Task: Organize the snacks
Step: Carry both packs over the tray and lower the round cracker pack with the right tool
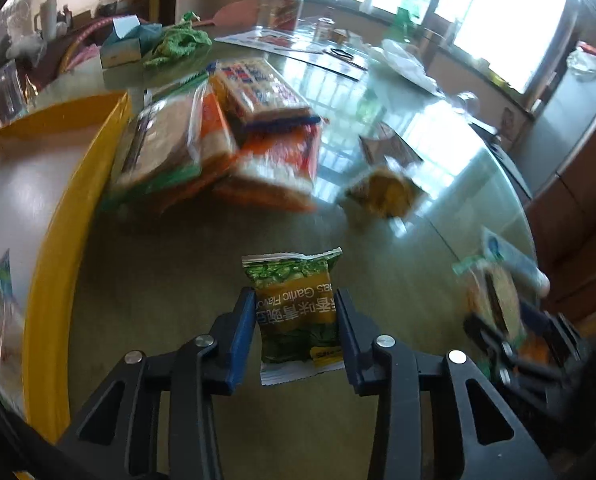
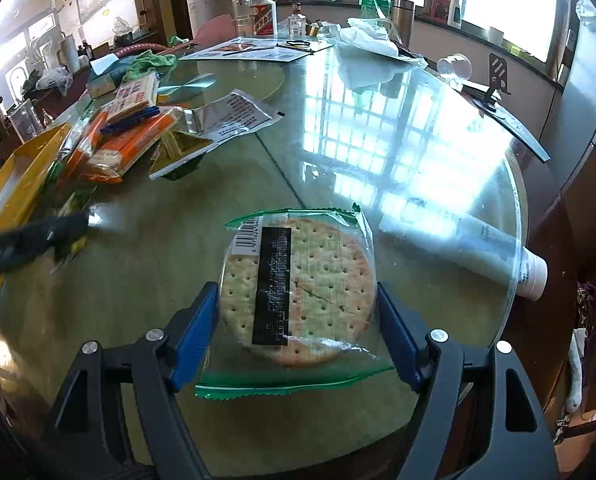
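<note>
Green garlic pea packet (image 1: 296, 308) sits clamped between the left gripper (image 1: 296, 320) jaws above the glass table (image 1: 218, 248), beside the yellow box (image 1: 50, 280). Near the table's front edge, the right gripper (image 2: 298, 308) jaws press both sides of the round cracker pack (image 2: 298, 288).

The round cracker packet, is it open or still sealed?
Sealed, it seems: the cracker packet between the right tool shows both crimped green ends unbroken, cracker inside.

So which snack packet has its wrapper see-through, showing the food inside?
The round cracker packet between the right gripper fingers; the green pea packet is opaque.
</note>
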Available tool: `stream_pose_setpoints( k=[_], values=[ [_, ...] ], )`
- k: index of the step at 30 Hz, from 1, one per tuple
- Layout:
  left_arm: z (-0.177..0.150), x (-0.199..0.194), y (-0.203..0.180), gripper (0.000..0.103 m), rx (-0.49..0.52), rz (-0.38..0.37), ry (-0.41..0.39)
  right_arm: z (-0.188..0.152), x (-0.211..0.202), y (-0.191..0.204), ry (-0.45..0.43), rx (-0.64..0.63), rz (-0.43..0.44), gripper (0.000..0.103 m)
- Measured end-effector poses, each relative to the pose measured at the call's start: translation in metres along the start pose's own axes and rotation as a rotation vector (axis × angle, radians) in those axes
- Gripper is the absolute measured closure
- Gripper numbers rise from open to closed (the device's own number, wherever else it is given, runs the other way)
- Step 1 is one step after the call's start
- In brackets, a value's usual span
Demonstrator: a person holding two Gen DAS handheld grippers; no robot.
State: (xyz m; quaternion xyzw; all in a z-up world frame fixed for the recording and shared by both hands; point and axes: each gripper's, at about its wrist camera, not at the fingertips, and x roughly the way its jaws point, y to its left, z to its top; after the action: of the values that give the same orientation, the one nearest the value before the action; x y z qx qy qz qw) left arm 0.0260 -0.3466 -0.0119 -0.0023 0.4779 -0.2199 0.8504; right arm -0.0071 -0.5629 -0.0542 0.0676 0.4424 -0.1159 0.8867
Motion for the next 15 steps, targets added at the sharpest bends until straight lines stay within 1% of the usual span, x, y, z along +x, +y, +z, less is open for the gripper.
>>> stream_pose_setpoints(
  k=[3, 7, 9, 10, 12, 14, 15],
  values=[
    [-0.018, -0.012, 0.003, 0.064, 0.021, 0.003, -0.018, -0.004, -0.003, 0.008, -0.005, -0.016, 0.013, 0.026],
    [-0.032, -0.023, 0.005, 0.065, 0.054, 0.024, -0.046, -0.009, -0.006, 0.024, -0.013, -0.050, 0.044, 0.027],
    [-0.036, -0.026, 0.009, 0.065, 0.049, 0.002, -0.048, -0.011, -0.008, 0.030, -0.016, -0.055, 0.075, 0.027],
    [-0.038, -0.029, 0.013, 0.065, 0.036, -0.023, -0.049, -0.013, -0.010, 0.033, -0.017, -0.053, 0.098, 0.027],
    [-0.038, -0.032, 0.019, 0.065, 0.012, -0.050, -0.057, -0.014, -0.014, 0.039, -0.015, -0.034, 0.176, 0.027],
    [-0.040, -0.039, 0.024, 0.065, -0.001, -0.066, -0.074, -0.015, -0.016, 0.043, -0.010, -0.010, 0.248, 0.027],
    [-0.041, -0.043, 0.026, 0.065, -0.008, -0.072, -0.085, -0.016, -0.016, 0.046, -0.009, -0.006, 0.263, 0.027]
  ],
)
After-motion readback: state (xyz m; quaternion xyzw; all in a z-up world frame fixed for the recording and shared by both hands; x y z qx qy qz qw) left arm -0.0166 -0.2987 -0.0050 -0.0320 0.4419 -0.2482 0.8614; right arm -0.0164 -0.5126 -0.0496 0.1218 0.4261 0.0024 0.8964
